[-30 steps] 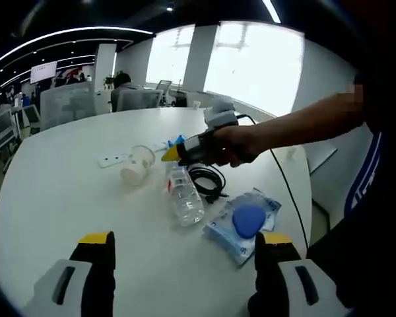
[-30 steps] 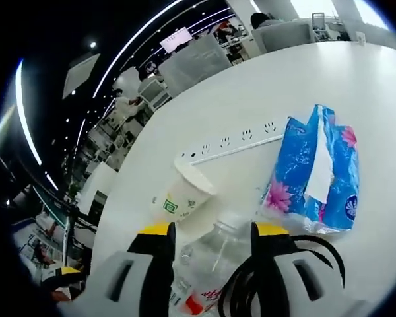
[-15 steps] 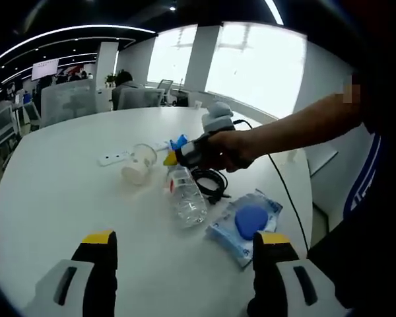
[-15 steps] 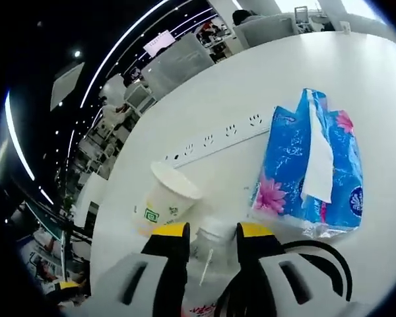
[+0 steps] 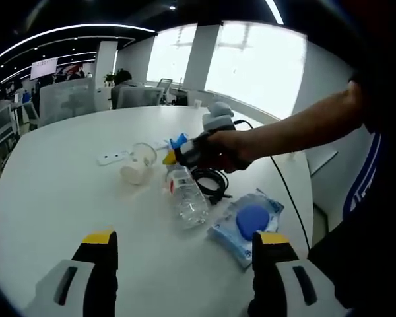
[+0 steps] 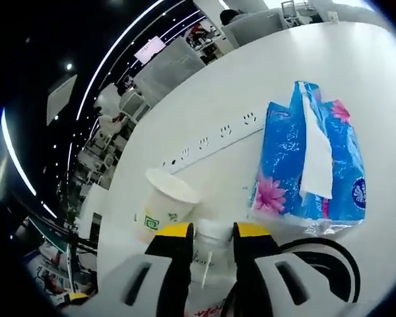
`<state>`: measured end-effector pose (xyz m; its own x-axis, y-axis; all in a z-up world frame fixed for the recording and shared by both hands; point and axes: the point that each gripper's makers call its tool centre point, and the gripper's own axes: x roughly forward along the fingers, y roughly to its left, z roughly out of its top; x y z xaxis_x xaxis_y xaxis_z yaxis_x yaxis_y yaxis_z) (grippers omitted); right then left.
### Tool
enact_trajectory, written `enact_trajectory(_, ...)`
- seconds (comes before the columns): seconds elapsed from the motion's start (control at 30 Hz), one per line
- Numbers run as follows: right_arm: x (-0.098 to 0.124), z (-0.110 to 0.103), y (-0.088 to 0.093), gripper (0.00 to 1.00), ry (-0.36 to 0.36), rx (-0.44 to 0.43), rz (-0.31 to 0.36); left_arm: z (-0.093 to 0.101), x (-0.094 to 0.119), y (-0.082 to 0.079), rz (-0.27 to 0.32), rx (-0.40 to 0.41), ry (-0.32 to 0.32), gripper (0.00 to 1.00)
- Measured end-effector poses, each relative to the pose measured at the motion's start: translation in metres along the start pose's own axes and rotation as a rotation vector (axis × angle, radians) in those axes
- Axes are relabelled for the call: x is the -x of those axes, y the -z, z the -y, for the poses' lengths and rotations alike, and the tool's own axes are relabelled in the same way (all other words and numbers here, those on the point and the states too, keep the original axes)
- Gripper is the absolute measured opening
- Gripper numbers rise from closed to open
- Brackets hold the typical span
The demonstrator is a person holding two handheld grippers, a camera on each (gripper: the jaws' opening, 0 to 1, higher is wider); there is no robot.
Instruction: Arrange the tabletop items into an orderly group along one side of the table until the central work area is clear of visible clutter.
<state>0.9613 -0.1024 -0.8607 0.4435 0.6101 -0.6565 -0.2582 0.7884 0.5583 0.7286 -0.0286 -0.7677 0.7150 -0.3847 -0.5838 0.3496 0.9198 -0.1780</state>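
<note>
Open-plan office, round white table (image 5: 59, 198) | step: right tool (image 6: 206, 232) clamped on the water bottle (image 5: 186, 198) neck, mid-table by paper cup (image 6: 162, 205), tissue pack (image 6: 313, 158), cable coil (image 5: 210, 181) | left tool (image 5: 181, 254) apart, hovering | next: lift bottle toward one side | vs 1 s ago: right jaws have narrowed onto the cap.

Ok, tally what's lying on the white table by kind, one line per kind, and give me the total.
Water bottle: 1
Paper cup: 1
Power strip: 1
Tissue pack: 1
Black cable coil: 1
Wet wipes pack: 1
Total: 6
</note>
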Motion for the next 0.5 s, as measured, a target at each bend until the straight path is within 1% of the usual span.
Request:
enact_trajectory(0.27,0.01,-0.008,0.0,0.19,0.005,0.019,0.012,0.0,0.006,0.003,-0.004,-0.003,-0.007,0.82)
enact_trajectory(0.5,0.023,-0.016,-0.003,0.18,-0.001,0.035,0.033,0.0,0.014,0.002,0.015,-0.006,-0.023,0.81)
